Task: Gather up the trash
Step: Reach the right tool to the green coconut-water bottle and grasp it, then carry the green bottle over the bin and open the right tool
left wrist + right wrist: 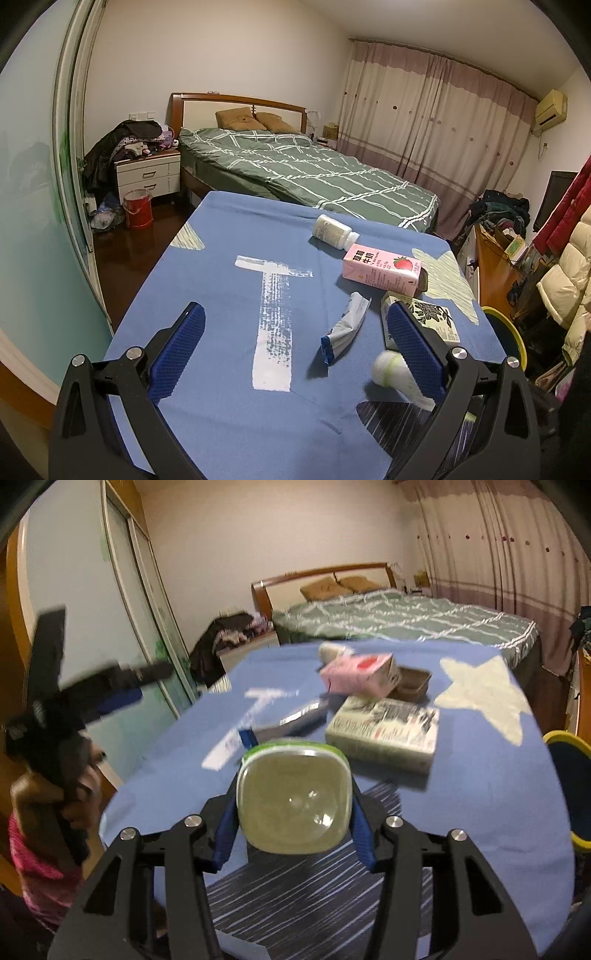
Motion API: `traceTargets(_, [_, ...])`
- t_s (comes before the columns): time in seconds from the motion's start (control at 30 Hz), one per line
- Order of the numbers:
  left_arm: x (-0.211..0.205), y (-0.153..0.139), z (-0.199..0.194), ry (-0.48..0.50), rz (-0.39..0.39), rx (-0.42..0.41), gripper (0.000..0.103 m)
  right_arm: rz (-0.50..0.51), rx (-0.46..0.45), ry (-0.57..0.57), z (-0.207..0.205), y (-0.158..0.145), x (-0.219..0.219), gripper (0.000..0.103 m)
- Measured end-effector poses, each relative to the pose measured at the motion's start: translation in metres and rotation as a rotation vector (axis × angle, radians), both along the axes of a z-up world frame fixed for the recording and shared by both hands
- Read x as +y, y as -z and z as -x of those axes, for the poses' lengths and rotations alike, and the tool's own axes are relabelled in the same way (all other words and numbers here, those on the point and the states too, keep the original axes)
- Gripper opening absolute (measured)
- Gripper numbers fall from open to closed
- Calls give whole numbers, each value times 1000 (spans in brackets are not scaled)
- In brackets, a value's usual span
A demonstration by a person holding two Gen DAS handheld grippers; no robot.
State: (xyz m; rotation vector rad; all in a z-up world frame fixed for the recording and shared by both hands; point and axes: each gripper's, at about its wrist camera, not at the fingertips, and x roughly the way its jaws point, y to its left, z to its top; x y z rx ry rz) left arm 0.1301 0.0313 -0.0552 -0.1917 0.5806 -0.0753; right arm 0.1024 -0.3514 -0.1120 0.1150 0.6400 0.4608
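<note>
My right gripper (295, 764) is shut on a pale plastic container with a green rim (293, 797), with a blue pad pressed against each side. It is held just above the blue tablecloth (480, 794). The same container (391, 373) shows blurred beside the right finger of my left gripper (293, 308). That gripper stands open over the cloth with nothing between its pads. On the cloth beyond lie a crumpled wrapper (345, 328), a floral box (432, 319), a pink strawberry milk carton (382, 271) and a white pill bottle (334, 230).
A yellow-rimmed bin (508, 328) stands at the table's right edge. A small brown tray (412, 683) sits behind the carton. A bed (295, 166) lies beyond the table, and clothes are piled at the right. A hand (79, 790) holds the left gripper's handle.
</note>
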Motion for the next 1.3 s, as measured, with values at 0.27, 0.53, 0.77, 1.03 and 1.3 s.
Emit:
traceTargets(0.27, [-5,1,0,7,-3,5,97,-44,-20,15,7,-23,-26,50])
traceTargets(0.53, [-8,1,-1,17,-7,11,97,-63,-23,49,9,-30,-43,50])
traceTargets(0.77, [-14,3,-2,22,-16,21,97,-97,-14,38,12,-31,-49,50])
traceTargets(1.03, [-17,4,-5,26,-25,27,97,-122,-69,129,12,-43,-80,50])
traceTargets(1.3, [-29,7,-15,36,-41,42,97,-76,-145,470,1,-50,-173,50])
